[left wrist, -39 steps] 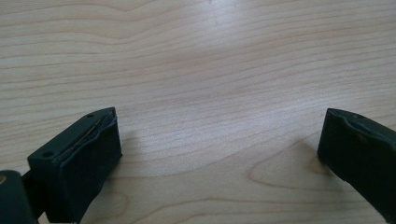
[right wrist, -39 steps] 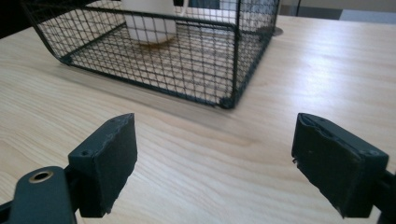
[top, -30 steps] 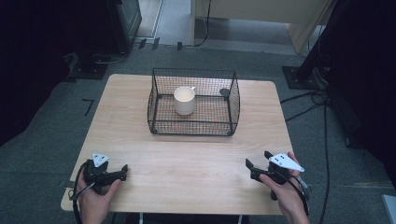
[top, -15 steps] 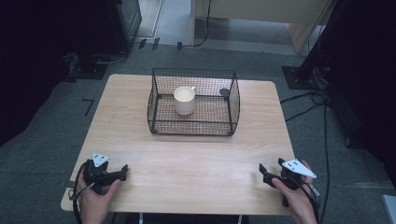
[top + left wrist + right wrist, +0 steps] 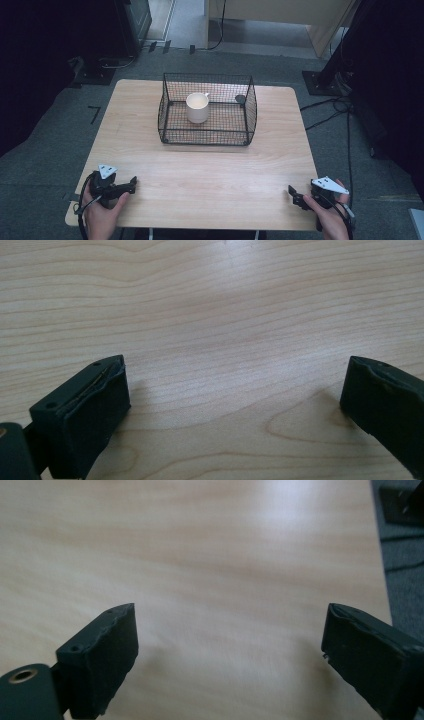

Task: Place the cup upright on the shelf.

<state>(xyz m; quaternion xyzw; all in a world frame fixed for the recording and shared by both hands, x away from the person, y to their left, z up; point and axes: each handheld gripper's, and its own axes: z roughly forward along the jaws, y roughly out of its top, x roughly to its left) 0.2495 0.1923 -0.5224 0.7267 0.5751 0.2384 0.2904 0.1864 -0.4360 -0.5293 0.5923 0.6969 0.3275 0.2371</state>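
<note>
I note both jaw pairs spread and empty, right gripper (image 5: 296, 195) just opened wider at the table's (image 5: 210, 170) near right, left gripper (image 5: 131, 182) near left, white mug (image 5: 197, 107) upright inside the far wire basket (image 5: 207, 136)

A light wooden table (image 5: 210, 170) stands on grey carpet floor (image 5: 45, 150), with dark furniture (image 5: 65, 35) and cables (image 5: 345, 107) behind.

My table (image 5: 200, 170) is pale wood with rounded corners, standing on grey carpet. A black wire basket (image 5: 207, 135) sits directly on it, toward the far edge and about midway across. The near half is bare grain, which runs under my jaws in both gripper views, blurred in the right one.
</note>
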